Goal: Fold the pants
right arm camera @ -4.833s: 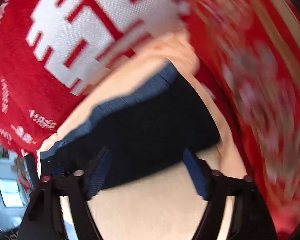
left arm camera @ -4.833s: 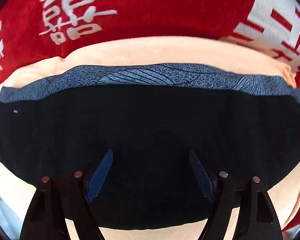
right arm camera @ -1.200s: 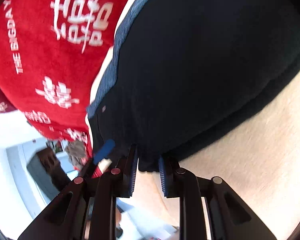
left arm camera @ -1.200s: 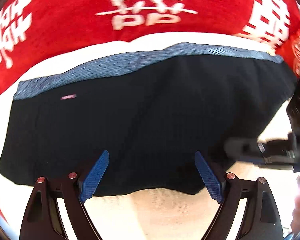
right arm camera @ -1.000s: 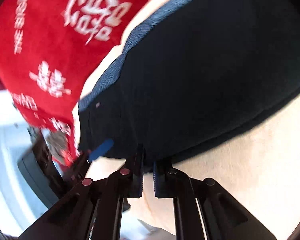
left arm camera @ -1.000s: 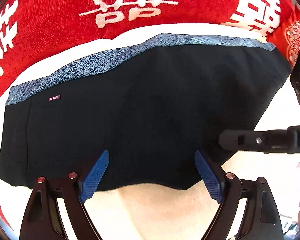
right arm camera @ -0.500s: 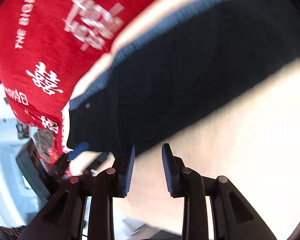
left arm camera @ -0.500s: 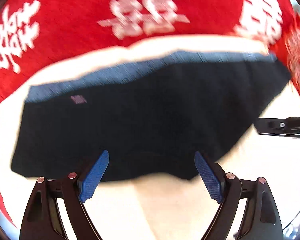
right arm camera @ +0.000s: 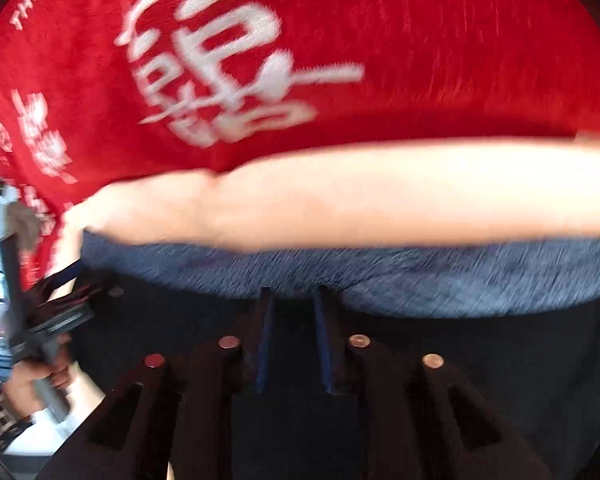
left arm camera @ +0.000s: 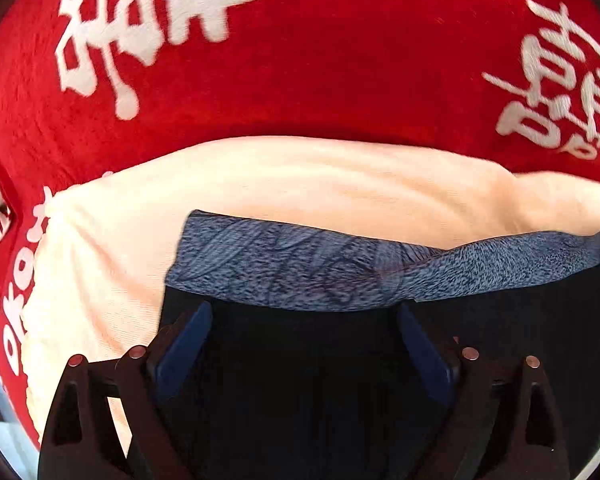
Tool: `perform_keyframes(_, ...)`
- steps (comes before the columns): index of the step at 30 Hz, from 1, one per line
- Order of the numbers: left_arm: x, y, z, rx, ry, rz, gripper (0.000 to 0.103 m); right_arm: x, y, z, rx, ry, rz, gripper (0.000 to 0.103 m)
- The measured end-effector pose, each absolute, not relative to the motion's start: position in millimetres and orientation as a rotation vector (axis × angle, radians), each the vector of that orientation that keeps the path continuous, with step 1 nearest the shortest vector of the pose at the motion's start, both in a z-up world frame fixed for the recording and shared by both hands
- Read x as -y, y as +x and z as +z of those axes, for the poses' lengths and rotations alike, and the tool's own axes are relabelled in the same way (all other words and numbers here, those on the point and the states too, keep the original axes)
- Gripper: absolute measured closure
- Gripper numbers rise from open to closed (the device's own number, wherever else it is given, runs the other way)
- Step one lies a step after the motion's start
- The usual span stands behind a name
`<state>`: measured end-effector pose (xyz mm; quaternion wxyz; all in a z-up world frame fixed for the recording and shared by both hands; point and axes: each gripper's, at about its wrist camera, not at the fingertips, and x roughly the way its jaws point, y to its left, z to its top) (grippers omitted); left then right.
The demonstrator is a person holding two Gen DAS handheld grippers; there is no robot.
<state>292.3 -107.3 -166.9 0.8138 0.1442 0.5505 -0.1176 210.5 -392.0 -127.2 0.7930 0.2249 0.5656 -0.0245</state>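
Left wrist view. Black fabric pants with a mottled blue-grey waistband (left arm camera: 380, 272): they fill the lower centre and lower right of the frame, the waistband running as a band across the middle, its left end just above the left blue pad. Cream-coloured cloth underlay (left arm camera: 300, 184): lies beneath the pants, bare above the waistband and down the left side. Red plush blanket with white characters (left arm camera: 320, 48): covers the upper half of the frame, under the cream cloth. Left gripper (left arm camera: 304, 344): jaws stand wide apart and have just been opening further; black cloth lies under the gap, but the pads do not press on it and nothing is held.

Right wrist view, motion-blurred. The same pants (right arm camera: 500, 380) occupy the lower half, the waistband crossing the middle, cream cloth above it, red blanket at the top. Right gripper (right arm camera: 294, 322): jaws drawn nearly together just below the waistband; whether cloth is pinched between them cannot be told. The left gripper and the hand (right arm camera: 40, 380) holding it show at the left edge.

Progress, as judged: the pants lie as a compact rectangle, apparently already folded; a further fold or final smoothing may remain.
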Motion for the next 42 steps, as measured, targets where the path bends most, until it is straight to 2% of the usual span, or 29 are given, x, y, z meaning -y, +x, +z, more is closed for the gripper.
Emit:
perform_keyframes(4,101,298,-168,-1.169,0.330,-0.263,0.008,413,220,-128,-1.227,0.559,-0.136,0.096)
perform_keyframes(7,92,299,-164,-1.183,0.330,-0.246,0.008,413,209,-108,-1.249,0.524,-0.157,0.090)
perform_keyframes(11,74,282,-146,-1.202,0.312,-0.221,0.008,398,163,-81,-1.254,0.489,-0.075,0.076)
perform_keyframes(13,74,272,-146,-1.184,0.350,-0.213,0.008,389,143,-78,-1.265,0.431,-0.085,0.073)
perform_keyframes(15,67,263,-149,-1.182,0.346,-0.207,0.008,385,118,-89,-1.313,0.404,-0.106,0.061)
perform_keyframes(16,59,262,-151,-1.195,0.304,-0.207,0.008,386,108,-98,-1.342,0.405,-0.113,0.060)
perform_keyframes(18,52,262,-156,-1.224,0.235,-0.195,0.008,390,85,-93,-1.287,0.419,-0.107,0.060)
perform_keyframes(21,59,258,-149,-1.254,0.269,-0.164,0.008,396,60,-83,-1.297,0.480,-0.124,0.060)
perform_keyframes(30,139,177,-97,-1.244,0.386,-0.362,0.008,424,-14,-65,-1.280,0.728,-0.229,0.058)
perform_keyframes(34,212,135,-92,-1.256,0.410,-0.482,0.008,451,-37,-72,-1.265,0.787,-0.269,0.058)
perform_keyframes(42,338,104,-88,-1.255,0.425,-0.576,0.008,532,-74,-70,-1.205,0.872,-0.343,0.058)
